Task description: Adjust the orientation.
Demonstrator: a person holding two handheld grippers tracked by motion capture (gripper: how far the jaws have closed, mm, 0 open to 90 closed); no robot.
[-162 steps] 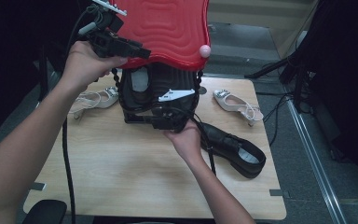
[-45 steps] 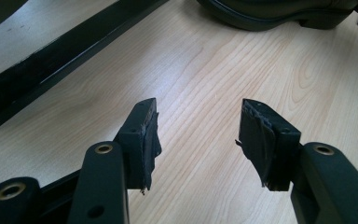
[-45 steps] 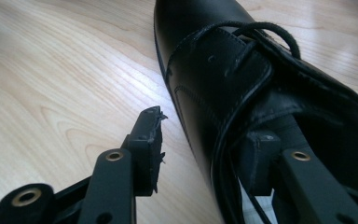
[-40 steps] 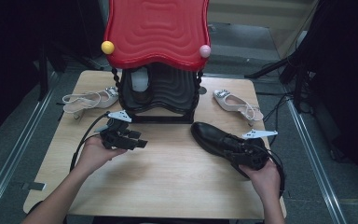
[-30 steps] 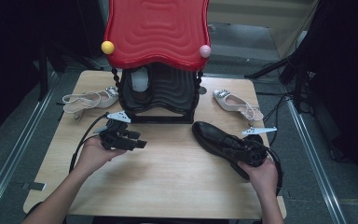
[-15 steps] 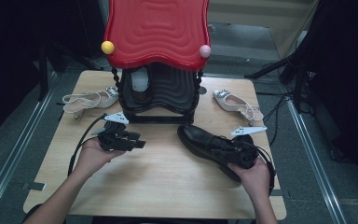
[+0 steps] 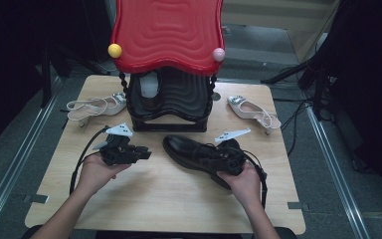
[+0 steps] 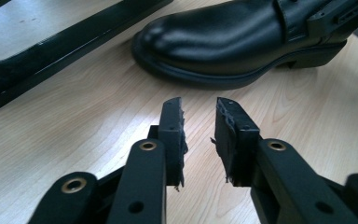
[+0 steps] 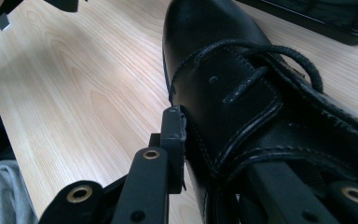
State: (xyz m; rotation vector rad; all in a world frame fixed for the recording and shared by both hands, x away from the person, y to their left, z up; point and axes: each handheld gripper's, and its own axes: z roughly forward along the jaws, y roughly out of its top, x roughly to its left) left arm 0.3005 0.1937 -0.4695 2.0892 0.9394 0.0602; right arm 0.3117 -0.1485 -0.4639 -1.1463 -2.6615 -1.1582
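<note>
Black lace-up shoe (image 7: 199, 154) lying on the desk (image 7: 144, 199) before the red shoe stand (image 7: 168, 59), clamped at the collar by right gripper (image 7: 229, 158) for control; left gripper (image 7: 144, 152) narrowly parted, empty, aimed at the toe.

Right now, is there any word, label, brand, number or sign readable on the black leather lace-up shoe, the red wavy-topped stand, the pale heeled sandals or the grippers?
None: no text, number or logo can be read on the black leather lace-up shoe, red wavy-topped stand, pale heeled sandals, left gripper or right gripper.
</note>
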